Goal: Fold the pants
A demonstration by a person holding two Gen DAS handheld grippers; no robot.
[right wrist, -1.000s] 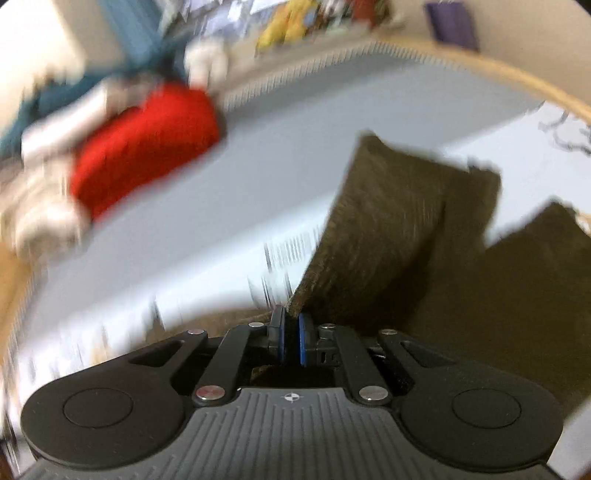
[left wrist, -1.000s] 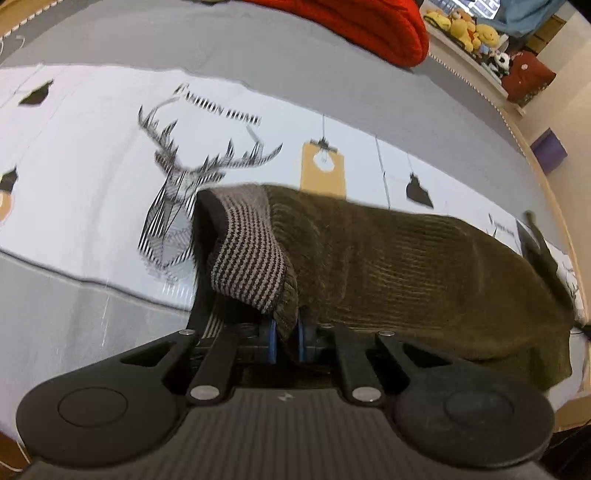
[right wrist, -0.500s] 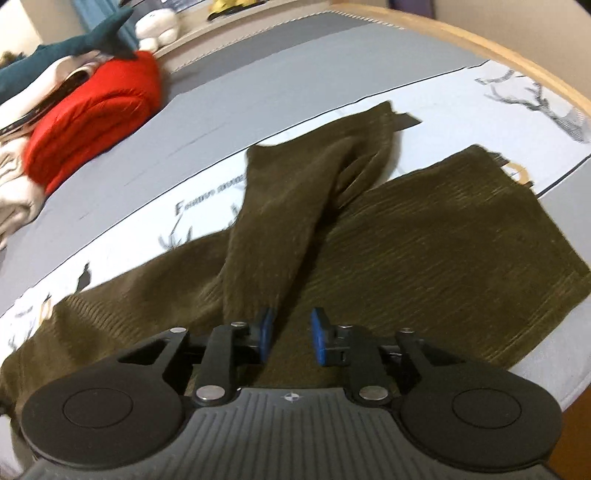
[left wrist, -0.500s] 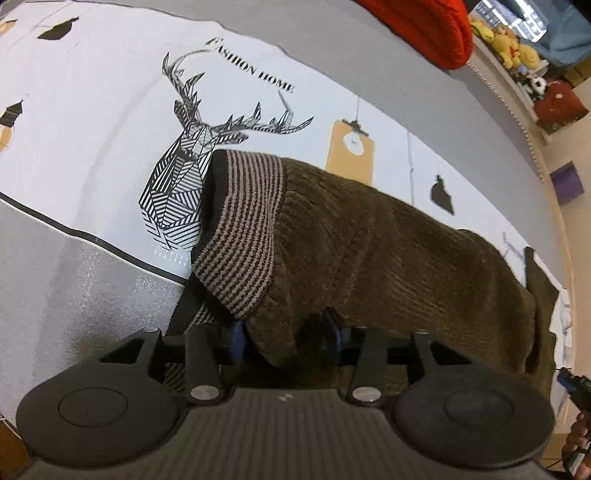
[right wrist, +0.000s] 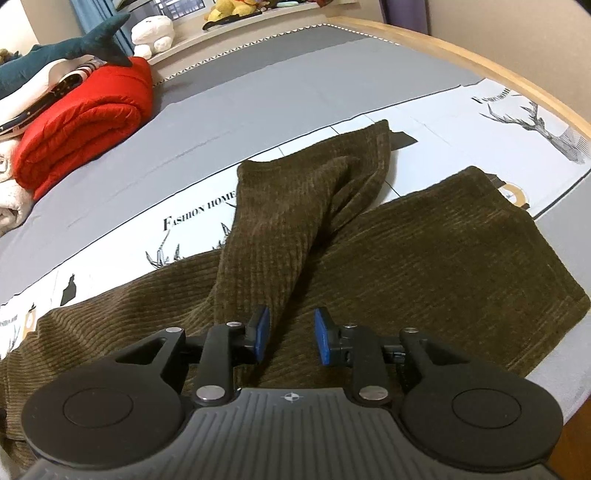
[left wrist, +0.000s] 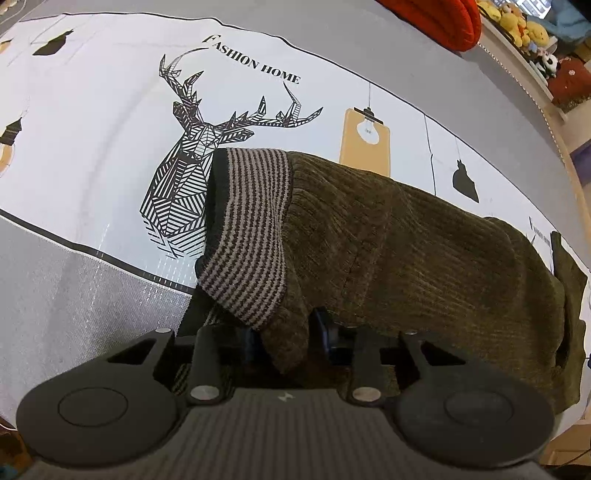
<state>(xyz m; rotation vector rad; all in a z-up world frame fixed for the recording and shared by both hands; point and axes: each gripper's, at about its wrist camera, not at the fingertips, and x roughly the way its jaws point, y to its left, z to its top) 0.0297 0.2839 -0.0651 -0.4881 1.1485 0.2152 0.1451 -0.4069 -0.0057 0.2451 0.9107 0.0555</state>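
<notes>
Olive-brown corduroy pants (left wrist: 424,251) lie on the printed bed sheet (left wrist: 92,147), with a striped grey-and-black waistband (left wrist: 247,229) at the left end. My left gripper (left wrist: 286,334) is open, its jaws on either side of a drooping waistband corner. In the right wrist view the pants (right wrist: 424,258) lie with one leg (right wrist: 295,206) folded up and across the other. My right gripper (right wrist: 290,330) is open, jaws apart just above the folded leg's near end.
A rolled red quilt (right wrist: 81,118) with a plush shark (right wrist: 55,55) and white bedding sits at the far side of the bed. Plush toys (left wrist: 517,26) line a shelf beyond. The wooden bed frame edge (right wrist: 480,62) curves along the right.
Both grippers were shut on the pants a second ago and have opened. The lifted leg has dropped onto the other leg, and the waistband corner has settled on the bed.
</notes>
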